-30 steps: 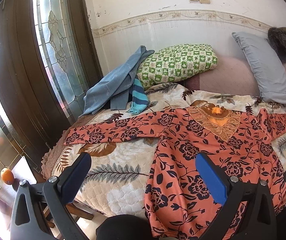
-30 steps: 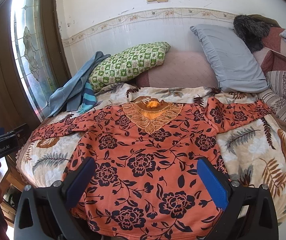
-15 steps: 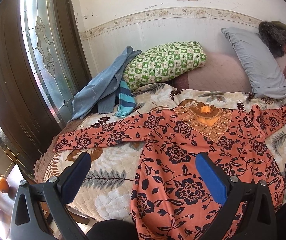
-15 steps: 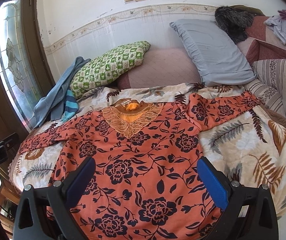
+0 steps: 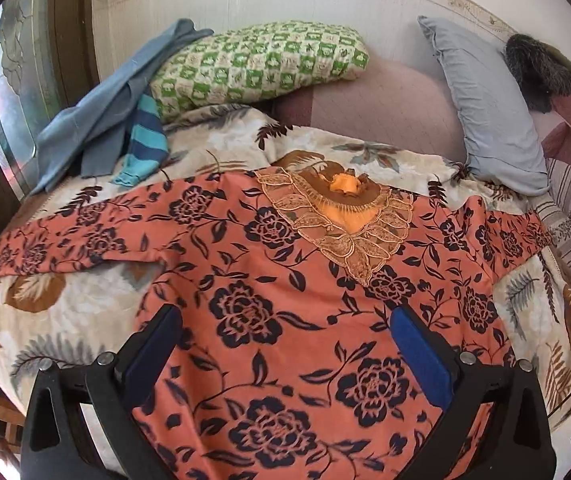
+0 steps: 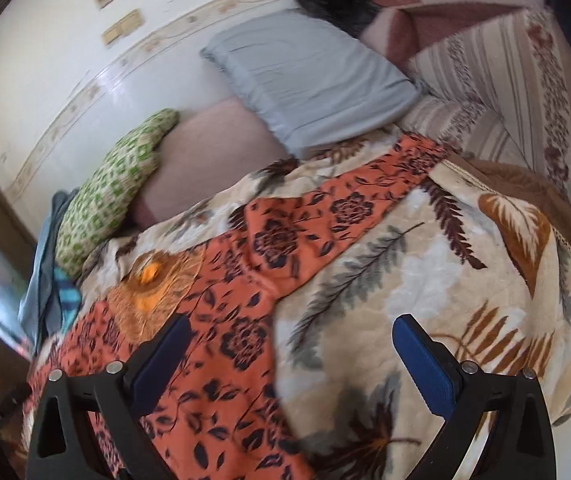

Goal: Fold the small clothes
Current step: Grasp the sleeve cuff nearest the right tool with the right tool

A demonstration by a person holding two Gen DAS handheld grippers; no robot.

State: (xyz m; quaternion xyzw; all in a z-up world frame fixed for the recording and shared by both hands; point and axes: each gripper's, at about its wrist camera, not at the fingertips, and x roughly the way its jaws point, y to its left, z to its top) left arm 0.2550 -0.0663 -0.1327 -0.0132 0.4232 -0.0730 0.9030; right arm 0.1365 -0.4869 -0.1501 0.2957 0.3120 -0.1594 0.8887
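Both grippers hang wide open over the orange flower top, and hold nothing.

The orange flower top (image 5: 285, 300) lies flat on the leafy blanket (image 6: 425, 280) with both sleeves spread out; the left gripper (image 5: 285, 344) is over the middle of the top, jaws far apart, nothing in them; the right gripper (image 6: 291, 354) is open just as wide and empty, over the edge of the top, near its right sleeve (image 6: 345, 208); I think a sleeve gets folded in first, so pinch only the cloth near the cuff, not the blanket, and lay it smooth across the chest; a second ago both grippers were farther back; now the left one is closer in, and the right one has swung toward the sleeve.
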